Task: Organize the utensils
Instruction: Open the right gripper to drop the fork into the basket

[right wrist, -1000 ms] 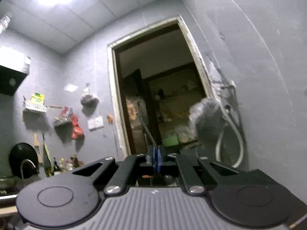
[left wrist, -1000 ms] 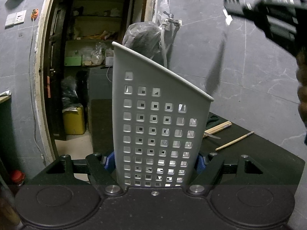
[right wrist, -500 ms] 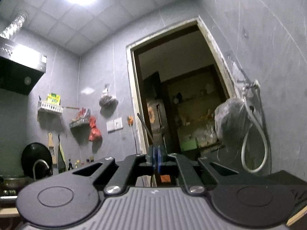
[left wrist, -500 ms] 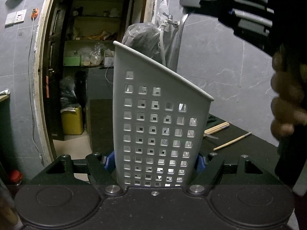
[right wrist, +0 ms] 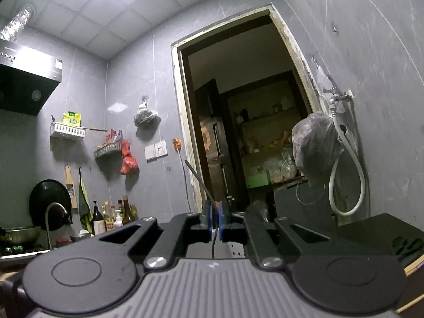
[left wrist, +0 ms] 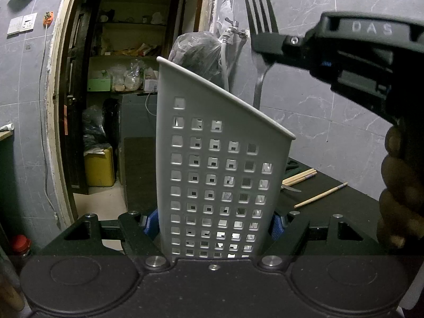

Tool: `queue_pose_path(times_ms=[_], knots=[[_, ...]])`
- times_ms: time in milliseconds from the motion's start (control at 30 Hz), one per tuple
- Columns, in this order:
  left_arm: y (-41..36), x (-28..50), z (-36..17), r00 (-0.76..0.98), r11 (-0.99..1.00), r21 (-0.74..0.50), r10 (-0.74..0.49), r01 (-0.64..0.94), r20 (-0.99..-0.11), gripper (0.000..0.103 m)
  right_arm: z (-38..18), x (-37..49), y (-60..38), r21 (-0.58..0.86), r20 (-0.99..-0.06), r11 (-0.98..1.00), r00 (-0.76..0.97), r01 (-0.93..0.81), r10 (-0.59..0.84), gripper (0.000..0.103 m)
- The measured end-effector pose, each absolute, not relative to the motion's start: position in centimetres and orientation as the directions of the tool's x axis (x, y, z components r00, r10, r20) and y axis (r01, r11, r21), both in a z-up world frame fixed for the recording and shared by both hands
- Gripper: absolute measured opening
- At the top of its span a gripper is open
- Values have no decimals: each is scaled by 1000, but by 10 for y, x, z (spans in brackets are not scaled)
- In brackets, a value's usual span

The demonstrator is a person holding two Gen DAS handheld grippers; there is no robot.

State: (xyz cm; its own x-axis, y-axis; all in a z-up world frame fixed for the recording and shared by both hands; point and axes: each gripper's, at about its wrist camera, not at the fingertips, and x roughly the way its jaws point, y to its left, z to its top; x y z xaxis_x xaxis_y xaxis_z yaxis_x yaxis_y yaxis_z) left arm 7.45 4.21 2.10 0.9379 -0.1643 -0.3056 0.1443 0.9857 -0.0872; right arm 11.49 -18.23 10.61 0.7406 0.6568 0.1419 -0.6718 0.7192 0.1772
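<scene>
Two grippers in play: the left gripper (left wrist: 216, 228) is clamped on a white perforated utensil holder (left wrist: 220, 164) standing upright right between its blue pads. Up and to its right, the right gripper (left wrist: 267, 43) pinches a fork (left wrist: 261, 21) just below the tines, tines up, handle dropping behind the holder's slanted rim, jaws just eased a touch. Further back, chopsticks (left wrist: 320, 197) lie on the dark counter (left wrist: 344, 212).
</scene>
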Motion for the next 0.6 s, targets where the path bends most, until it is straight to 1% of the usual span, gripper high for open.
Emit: queue_pose_path(times_ms=[133,533,567,600], knots=[[42,75,21,938,986,-87,-164,144,-306,77,102,115,-183,175,119,727,747,-664,654,10],[42,74,21,938,986,-87,-164,144,-306,77,97,117,-182,178,83,732,751,-658,655,11],[42,74,21,938,986,-87,-165,144,-306,77,97,117,-183,182,79,730,750,-659,657,14],[42,74,21,937,985,-88,-167,146,-306,77,97,118,-183,187,75,727,748,-660,660,31]])
